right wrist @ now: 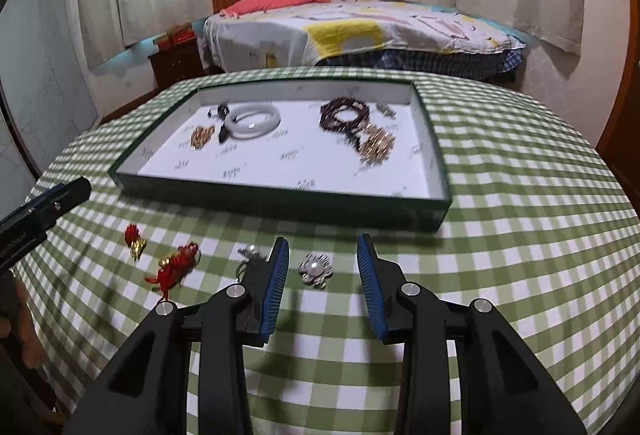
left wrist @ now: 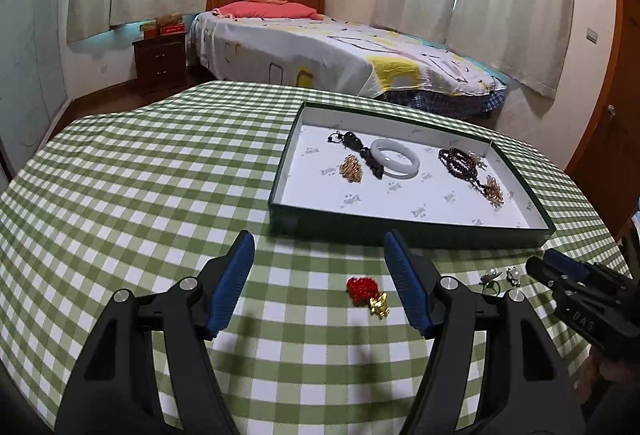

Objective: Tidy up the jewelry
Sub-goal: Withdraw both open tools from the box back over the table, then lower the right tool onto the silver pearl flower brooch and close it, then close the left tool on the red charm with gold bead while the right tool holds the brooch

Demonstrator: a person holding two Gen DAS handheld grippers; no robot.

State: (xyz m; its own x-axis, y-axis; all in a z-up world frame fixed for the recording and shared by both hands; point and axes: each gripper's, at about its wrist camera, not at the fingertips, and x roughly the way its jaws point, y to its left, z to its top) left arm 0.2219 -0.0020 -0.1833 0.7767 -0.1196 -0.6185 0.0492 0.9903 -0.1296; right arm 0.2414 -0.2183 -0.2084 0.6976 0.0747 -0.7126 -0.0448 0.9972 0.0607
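While the left gripper spreads its fingers wide above a red charm, the right gripper brackets, half-open, a pearl brooch on the table, neither holding anything

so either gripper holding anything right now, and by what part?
Nothing held. Left gripper open above the red-and-gold charm; right gripper open around the pearl brooch, not touching it.

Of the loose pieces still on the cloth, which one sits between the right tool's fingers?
The silver pearl brooch. It lies between the open right tool; the red charms and the ring lie left of it.
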